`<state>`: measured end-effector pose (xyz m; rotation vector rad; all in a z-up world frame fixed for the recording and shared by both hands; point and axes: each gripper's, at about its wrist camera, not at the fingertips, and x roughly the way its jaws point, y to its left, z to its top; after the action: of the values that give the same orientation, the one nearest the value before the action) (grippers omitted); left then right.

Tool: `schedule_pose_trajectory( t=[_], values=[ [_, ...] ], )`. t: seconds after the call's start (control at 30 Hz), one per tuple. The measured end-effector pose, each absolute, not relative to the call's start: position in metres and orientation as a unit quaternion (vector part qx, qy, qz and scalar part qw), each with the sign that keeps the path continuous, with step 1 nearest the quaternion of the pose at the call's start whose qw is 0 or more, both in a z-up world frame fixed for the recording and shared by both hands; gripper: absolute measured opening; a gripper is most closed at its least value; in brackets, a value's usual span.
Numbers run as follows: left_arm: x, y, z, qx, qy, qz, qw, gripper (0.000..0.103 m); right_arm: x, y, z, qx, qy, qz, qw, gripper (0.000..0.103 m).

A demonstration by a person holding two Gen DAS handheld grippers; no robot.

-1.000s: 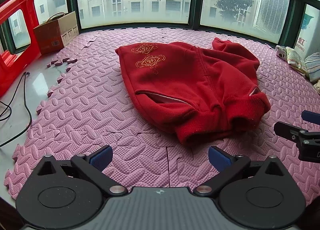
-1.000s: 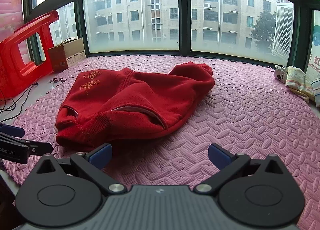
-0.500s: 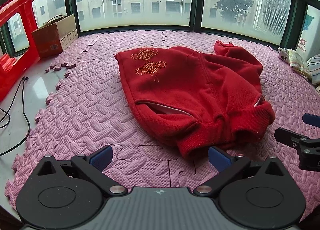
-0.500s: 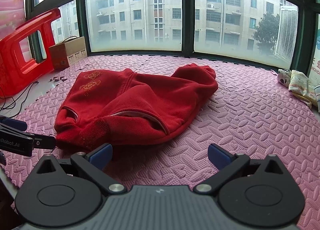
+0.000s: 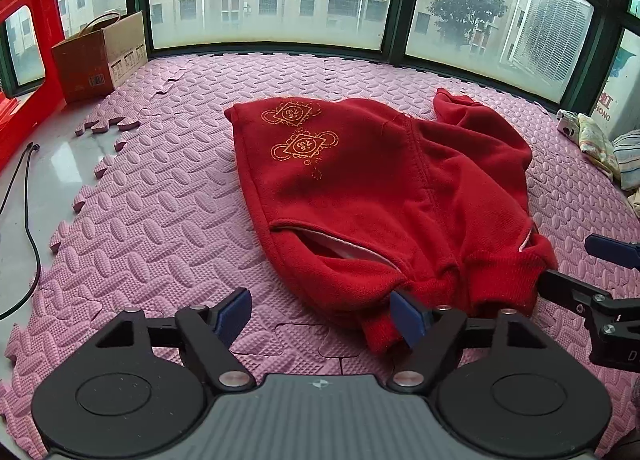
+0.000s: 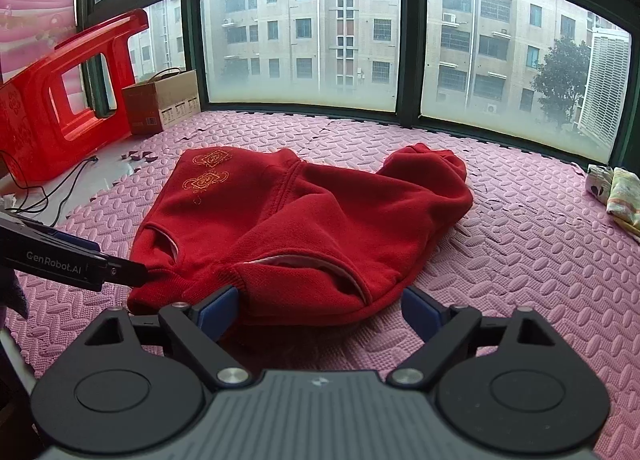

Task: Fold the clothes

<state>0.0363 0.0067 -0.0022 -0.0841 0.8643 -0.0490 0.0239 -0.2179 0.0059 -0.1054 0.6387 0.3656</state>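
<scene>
A red hoodie (image 5: 384,196) with gold embroidery lies crumpled on the pink foam mat (image 5: 168,220); it also shows in the right wrist view (image 6: 304,228). My left gripper (image 5: 322,314) is open, its right finger at the ribbed hem's left corner. My right gripper (image 6: 318,310) is open, jaws straddling the hem's near edge. The right gripper's fingers (image 5: 576,292) show at the hem's right side in the left view. The left gripper's fingers (image 6: 120,272) touch the hem's left corner in the right view.
A red plastic stool (image 6: 60,100) and a cardboard box (image 5: 100,56) stand at the left by the windows. A black cable (image 5: 28,196) lies on the bare floor at left. Folded cloths (image 5: 600,140) lie at the far right.
Both grippers have moved forward to the hoodie's hem. The hem now sits at the fingers of each gripper. Both stay open.
</scene>
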Motion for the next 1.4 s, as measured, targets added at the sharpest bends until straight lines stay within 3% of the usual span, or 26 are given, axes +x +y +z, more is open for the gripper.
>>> schedule_pose_trajectory(
  t=[0.27, 0.4, 0.43, 0.47, 0.57, 0.63, 0.73, 1.13, 1.4],
  values=[
    [0.038, 0.009, 0.000, -0.070, 0.430, -0.051, 0.899, 0.075, 0.025, -0.206, 0.017, -0.054, 0.305, 0.227, 0.923, 0.080],
    [0.045, 0.005, -0.005, -0.069, 0.440, -0.055, 0.894, 0.074, 0.029, -0.194, 0.012, -0.068, 0.315, 0.247, 0.914, 0.070],
    [0.047, 0.005, -0.008, -0.071, 0.445, -0.059, 0.891, 0.069, 0.029, -0.192, 0.010, -0.072, 0.318, 0.249, 0.912, 0.068],
    [0.049, 0.005, -0.011, -0.073, 0.449, -0.063, 0.888, 0.056, 0.029, -0.190, 0.008, -0.075, 0.320, 0.249, 0.911, 0.067],
    [0.051, 0.006, -0.014, -0.088, 0.453, -0.082, 0.883, 0.037, 0.031, -0.189, 0.002, -0.082, 0.330, 0.247, 0.907, 0.052],
    [0.049, 0.005, -0.010, -0.085, 0.447, -0.088, 0.886, 0.029, 0.030, -0.192, 0.000, -0.077, 0.334, 0.248, 0.906, 0.041],
    [0.045, 0.007, -0.002, -0.083, 0.440, -0.098, 0.889, 0.021, 0.027, -0.199, 0.002, -0.064, 0.334, 0.246, 0.908, 0.033],
    [0.000, 0.015, 0.046, -0.075, 0.423, -0.182, 0.885, 0.018, -0.020, -0.240, 0.051, -0.073, 0.324, 0.295, 0.896, 0.026],
    [-0.042, -0.002, 0.037, -0.031, 0.462, -0.244, 0.852, 0.020, -0.060, -0.257, 0.068, -0.092, 0.363, 0.351, 0.858, 0.024]
  ],
)
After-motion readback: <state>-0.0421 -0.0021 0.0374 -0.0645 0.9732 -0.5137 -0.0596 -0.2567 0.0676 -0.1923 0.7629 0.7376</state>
